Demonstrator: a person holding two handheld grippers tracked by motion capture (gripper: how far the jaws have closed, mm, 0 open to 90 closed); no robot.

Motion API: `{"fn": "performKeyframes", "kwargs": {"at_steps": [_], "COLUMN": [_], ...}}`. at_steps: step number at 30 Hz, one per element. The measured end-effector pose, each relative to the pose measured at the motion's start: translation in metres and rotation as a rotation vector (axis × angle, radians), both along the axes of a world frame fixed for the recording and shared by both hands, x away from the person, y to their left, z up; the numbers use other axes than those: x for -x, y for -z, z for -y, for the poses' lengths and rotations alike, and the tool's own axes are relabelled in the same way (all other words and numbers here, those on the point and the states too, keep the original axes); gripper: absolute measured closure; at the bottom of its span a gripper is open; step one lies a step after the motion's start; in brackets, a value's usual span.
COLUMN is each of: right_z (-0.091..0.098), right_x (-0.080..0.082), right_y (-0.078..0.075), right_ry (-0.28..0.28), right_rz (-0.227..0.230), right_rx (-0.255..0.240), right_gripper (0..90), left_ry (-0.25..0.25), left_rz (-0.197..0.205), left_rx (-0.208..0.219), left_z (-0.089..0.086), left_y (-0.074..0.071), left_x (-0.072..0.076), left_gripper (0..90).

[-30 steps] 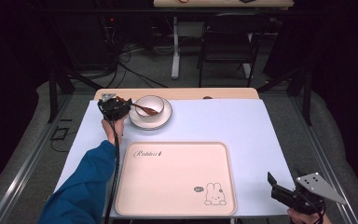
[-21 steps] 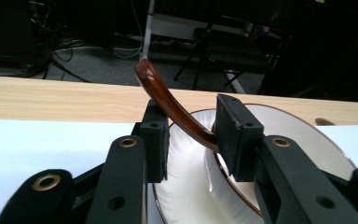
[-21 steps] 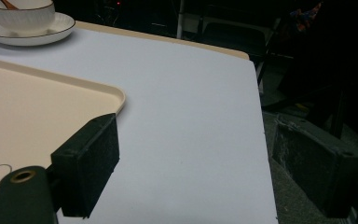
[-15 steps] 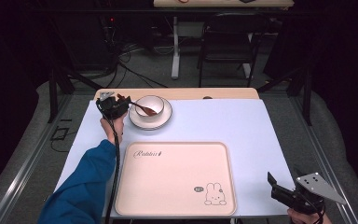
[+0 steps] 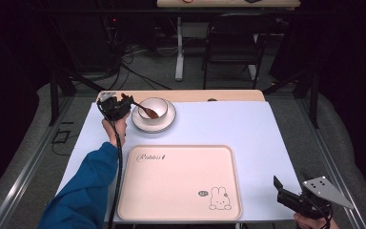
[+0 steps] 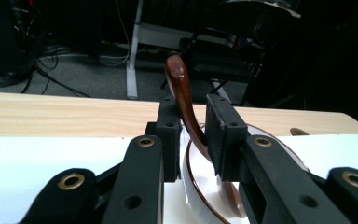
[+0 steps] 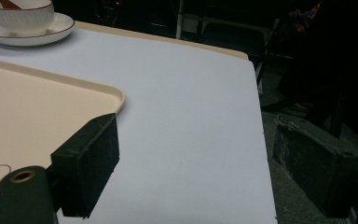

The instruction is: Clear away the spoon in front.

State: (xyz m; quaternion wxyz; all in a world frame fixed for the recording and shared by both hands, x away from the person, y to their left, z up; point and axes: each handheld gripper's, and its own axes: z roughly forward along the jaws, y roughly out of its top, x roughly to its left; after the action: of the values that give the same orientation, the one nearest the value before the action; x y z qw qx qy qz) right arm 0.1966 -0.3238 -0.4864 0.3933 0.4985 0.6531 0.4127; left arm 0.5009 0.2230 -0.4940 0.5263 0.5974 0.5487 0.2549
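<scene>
The left tool [image 6: 190,135] pinches the stiff, smooth spoon [image 6: 182,100] by its handle, maybe slippery, while the right tool [image 7: 193,172] waits wide apart.

From my seat, the spoon [image 6: 182,100] is half lost — its bowl end drops behind the left gripper [image 5: 122,101] and the cup's rim. In the right gripper view the cup [image 7: 20,14] is cut by the top edge, and the tray [image 7: 51,109] runs off the left edge. The tray's small round mark [image 5: 203,193] is too small to read — the right gripper [image 5: 286,192] and the hand [image 5: 310,222] holding it run off the bottom edge of the high view.
</scene>
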Motion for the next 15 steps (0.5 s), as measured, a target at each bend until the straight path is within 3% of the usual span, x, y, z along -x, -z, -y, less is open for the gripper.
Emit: {"fn": "performKeyframes", "kwargs": {"at_steps": [8,11,15], "right_z": [0.0,0.0,0.0], "right_x": [0.0,0.0,0.0], "right_y": [0.0,0.0,0.0], "right_ry": [0.0,-0.001,-0.001], "right_rz": [-0.001,-0.001,0.003], "right_rx": [0.0,0.0,0.001], "right_gripper": [14.2,14.2,14.2], "left_ry": [0.024,0.043,0.047], "left_rz": [0.005,0.021,0.03], "left_rx": [0.021,0.051,0.043], "left_z": [-0.001,-0.002,-0.004], "left_y": [-0.005,-0.009,-0.011], "left_x": [0.001,0.002,0.003], "left_gripper": [80.1,82.6,84.4]}}
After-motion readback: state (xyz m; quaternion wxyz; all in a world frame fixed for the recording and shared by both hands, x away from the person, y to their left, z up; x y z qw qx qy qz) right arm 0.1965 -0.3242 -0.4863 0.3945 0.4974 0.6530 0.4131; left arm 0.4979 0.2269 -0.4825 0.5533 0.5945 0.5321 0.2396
